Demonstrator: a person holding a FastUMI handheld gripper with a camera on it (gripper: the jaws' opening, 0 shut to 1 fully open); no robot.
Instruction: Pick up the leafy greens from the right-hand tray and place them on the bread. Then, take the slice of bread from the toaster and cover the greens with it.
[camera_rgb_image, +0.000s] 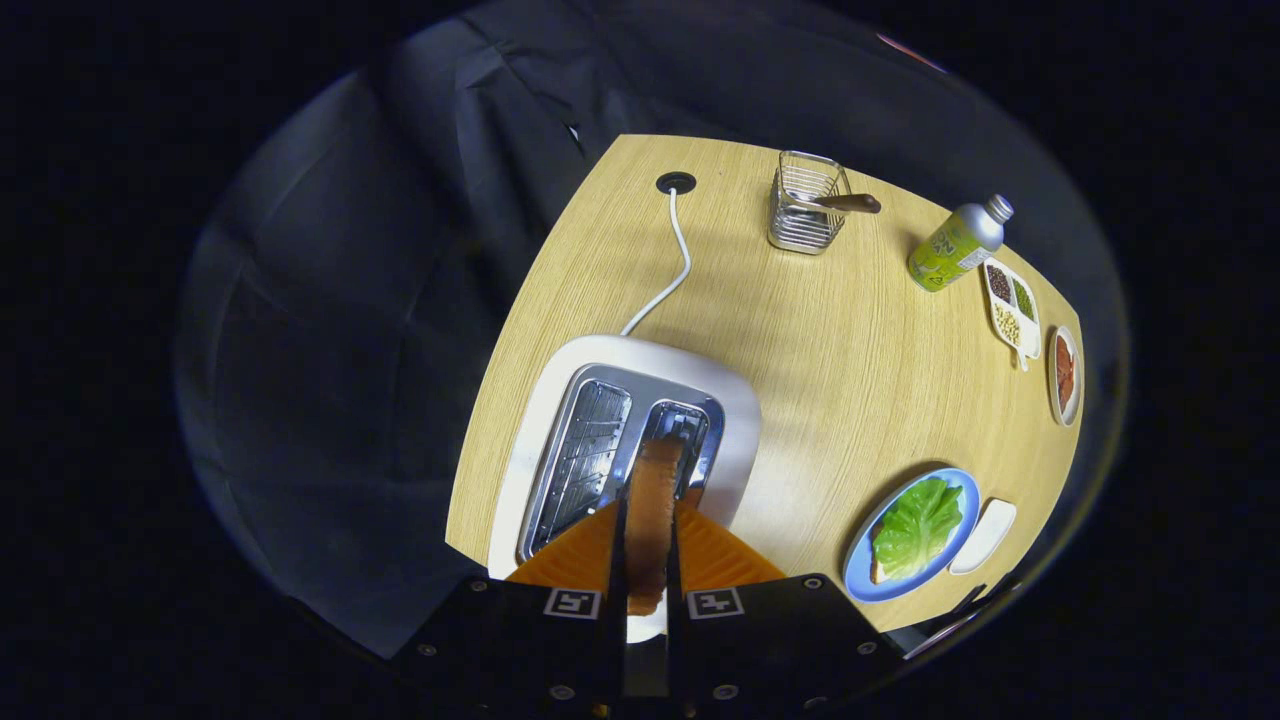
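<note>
While the gripper is being held over the white two-slot toaster, a brown bread slice is being clamped edge-on between both fingers above its right slot. Farther right, green lettuce is being carried by bread on a blue round plate.

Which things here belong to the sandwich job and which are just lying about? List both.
In the job:
claw, shut on the bread slice
toaster, slice edge-on over its slot
leafy greens already on bread, on the blue plate
small white tray beside the plate

Lying about:
wire basket with a utensil
bottle
divided dish
small plate
</note>
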